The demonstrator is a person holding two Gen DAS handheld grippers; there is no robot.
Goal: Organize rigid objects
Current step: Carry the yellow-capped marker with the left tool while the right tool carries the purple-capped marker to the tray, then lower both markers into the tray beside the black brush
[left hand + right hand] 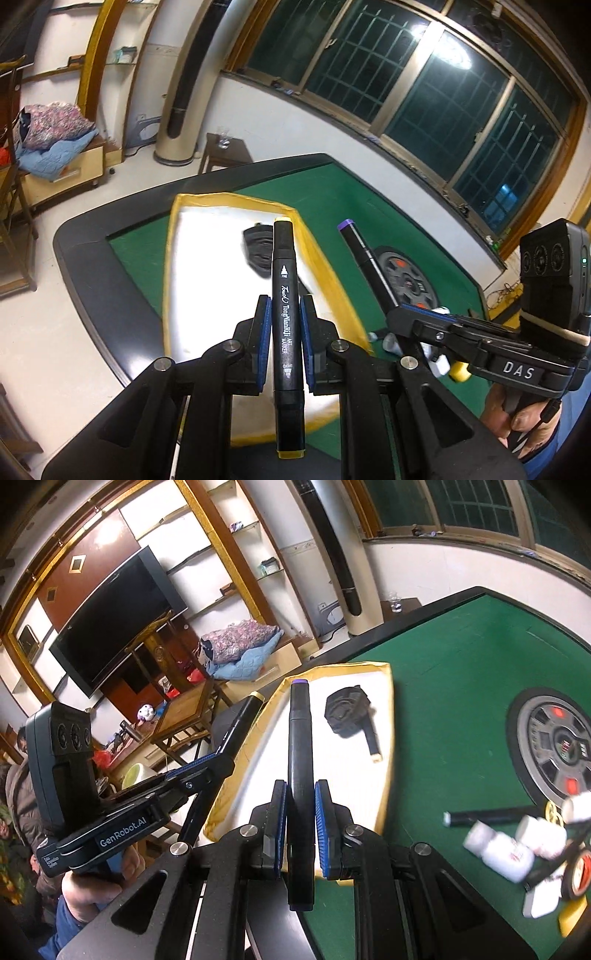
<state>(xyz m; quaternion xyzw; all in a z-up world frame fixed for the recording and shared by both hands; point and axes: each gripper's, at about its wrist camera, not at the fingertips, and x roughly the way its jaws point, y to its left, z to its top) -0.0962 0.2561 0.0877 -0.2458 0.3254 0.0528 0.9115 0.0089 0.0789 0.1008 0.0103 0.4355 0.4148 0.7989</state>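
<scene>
**Both claws loaded with markers, white tray ahead**

Clamped in left gripper (283, 332): yellow-capped marker (284, 295), black hard-plastic barrel, printed lettering, long axis straight along fingers toward 12 o'clock. Blue ribbed pads (263, 332) pressed tight on both flanks. Same on right gripper (301, 827): purple-capped marker (300, 775), smooth dark barrel, pinched mid-length, axis also toward 12.

Key relation: white tray (207, 240), shallow, yellow taped rim, lying at 12 o'clock just beyond left claw tip, about 1 o'clock from right claw in right wrist view. Left hand judged nearer, tray directly under its marker tip. Barrels roughly parallel to tray's long side, so likely little turning needed before drop.

Already in tray: black ribbed gadget (347, 712), chunky body with short stem.

Green felt table (332, 192), dark glossy border. Unsorted at 4 o'clock in right view: white bottles (506, 849), blurred, plus another dark pen (491, 816) lying flat.
</scene>
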